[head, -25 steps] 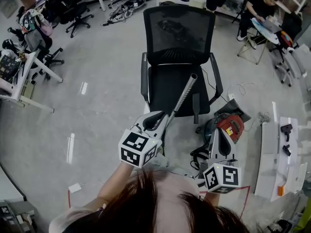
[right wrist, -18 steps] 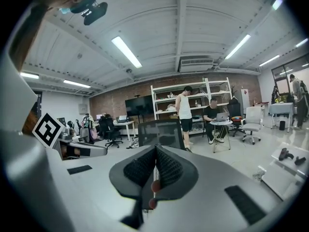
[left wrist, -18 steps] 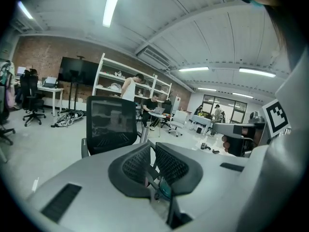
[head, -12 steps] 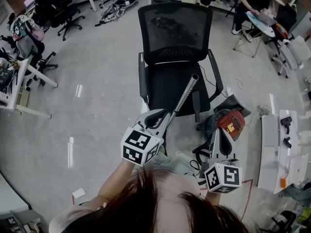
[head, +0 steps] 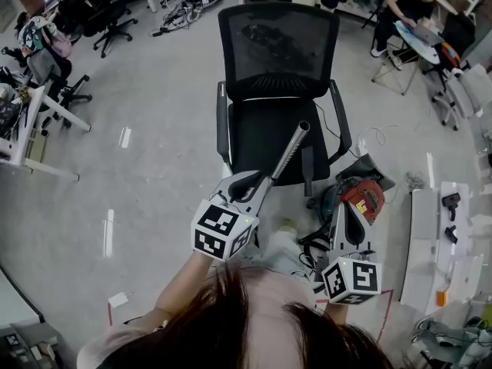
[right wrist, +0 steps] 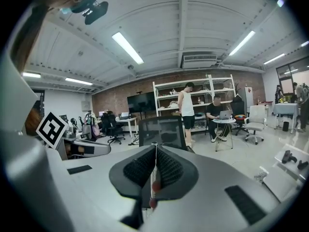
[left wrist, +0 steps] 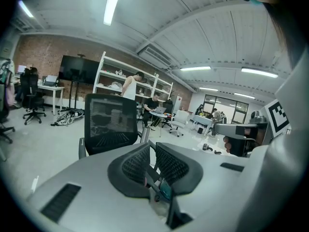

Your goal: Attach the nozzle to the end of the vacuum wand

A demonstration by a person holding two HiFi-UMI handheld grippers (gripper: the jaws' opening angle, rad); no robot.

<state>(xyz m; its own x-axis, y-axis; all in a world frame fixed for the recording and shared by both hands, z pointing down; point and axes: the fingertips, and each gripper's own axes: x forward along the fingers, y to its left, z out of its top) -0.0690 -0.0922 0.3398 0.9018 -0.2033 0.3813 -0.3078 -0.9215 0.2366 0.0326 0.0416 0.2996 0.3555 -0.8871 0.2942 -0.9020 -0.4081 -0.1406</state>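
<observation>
Two tools, little changed from a second ago: my left tool (head: pixel 257 183) stays clamped on the vacuum wand (head: pixel 290 154), its open end aimed at the seat of the office chair (head: pixel 277 44). My right tool (head: pixel 346 210), near the red vacuum (head: pixel 363 198) on the floor (head: pixel 154 167), is closed on a thin pale piece (right wrist: pixel 153 170) I cannot identify.
</observation>
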